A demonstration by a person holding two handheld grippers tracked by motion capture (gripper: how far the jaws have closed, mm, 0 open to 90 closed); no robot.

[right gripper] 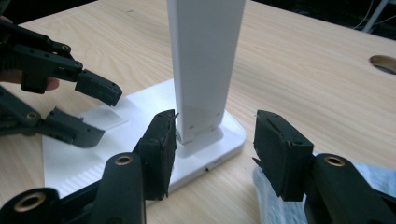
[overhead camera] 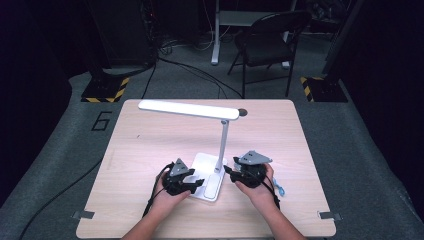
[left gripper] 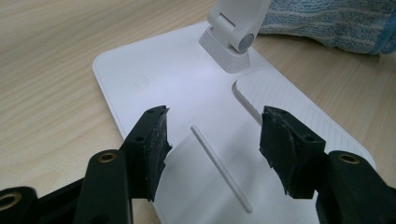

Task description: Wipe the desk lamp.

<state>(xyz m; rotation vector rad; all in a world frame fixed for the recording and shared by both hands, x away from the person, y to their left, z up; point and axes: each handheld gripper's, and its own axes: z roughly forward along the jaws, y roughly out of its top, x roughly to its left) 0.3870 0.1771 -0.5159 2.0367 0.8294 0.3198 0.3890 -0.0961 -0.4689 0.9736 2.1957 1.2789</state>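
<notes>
**Two open grippers at the foot of a white desk lamp**

Two black two-jaw grippers are close to the white plastic desk lamp (overhead camera: 216,150), which stands in the lower middle of the high view on the light wooden table (overhead camera: 150,145). Its flat rectangular base (overhead camera: 207,180) lies between the two hands, a thin upright post rises from it, and a long flat head reaches toward the upper left of the frame.

The left gripper (overhead camera: 192,184) is at the left edge of the base. In the left gripper view its jaws stand apart above the white plate, with nothing pressed between the pads; a thin raised line on the base (left gripper: 219,168) shows in the gap, and the hinge of the post (left gripper: 233,39) is in the upper middle.

The right gripper (overhead camera: 231,172) is just to the right of the post. In the right gripper view its jaws are also apart and hold nothing: the post (right gripper: 203,60) stands behind the left pad, near it, and I cannot tell if they touch. A blue and white striped cloth (right gripper: 275,196) lies at the lower right, under this gripper.
</notes>
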